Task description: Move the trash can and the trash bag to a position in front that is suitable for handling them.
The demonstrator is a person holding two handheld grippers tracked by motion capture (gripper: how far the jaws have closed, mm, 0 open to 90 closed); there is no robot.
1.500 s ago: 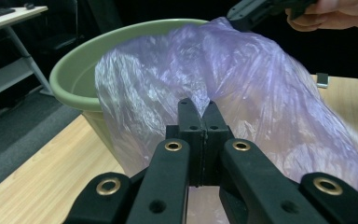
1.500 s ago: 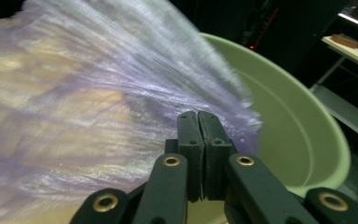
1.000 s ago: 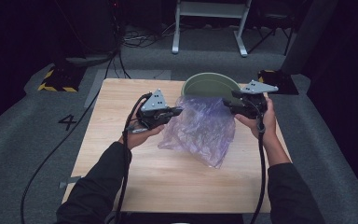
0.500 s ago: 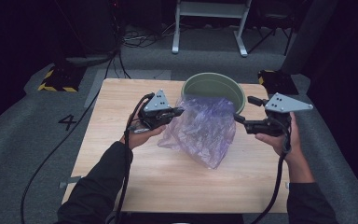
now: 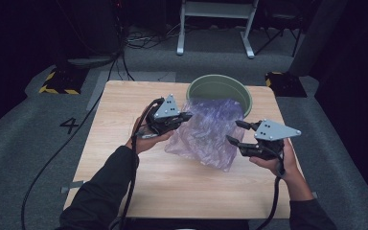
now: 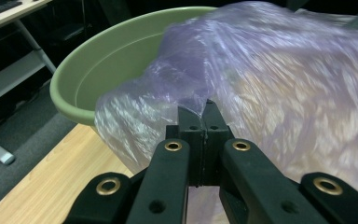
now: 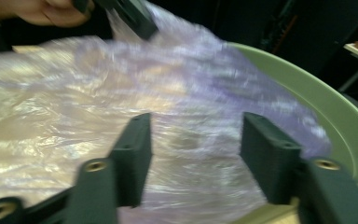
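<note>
On the wooden worktop [image 5: 124, 143], toward its far right part, a translucent purple plastic bag [image 5: 206, 134] lies crumpled, its far end draped over the near rim of a pale green round basin [image 5: 219, 91]. The basin stands at the far edge of the worktop, right of the middle.

The left tool [image 5: 186, 116] sits at the left edge of the bag, held in the person's left hand [image 5: 146, 139]. In the left gripper view its jaws are pressed fully together with a fold of the bag's film pinched between the tips [image 6: 204, 108], the film rising in a small peak from the grip, with the green basin behind and to the left.

The right tool [image 5: 237, 132] is at the right side of the bag, near its near right corner, held in the right hand [image 5: 275, 160]. Its jaws have just been closing and now stand about half apart. In the right gripper view, which is blurred, the bag's film lies ahead of and between the two jaws, but the pads do not press on it.
</note>
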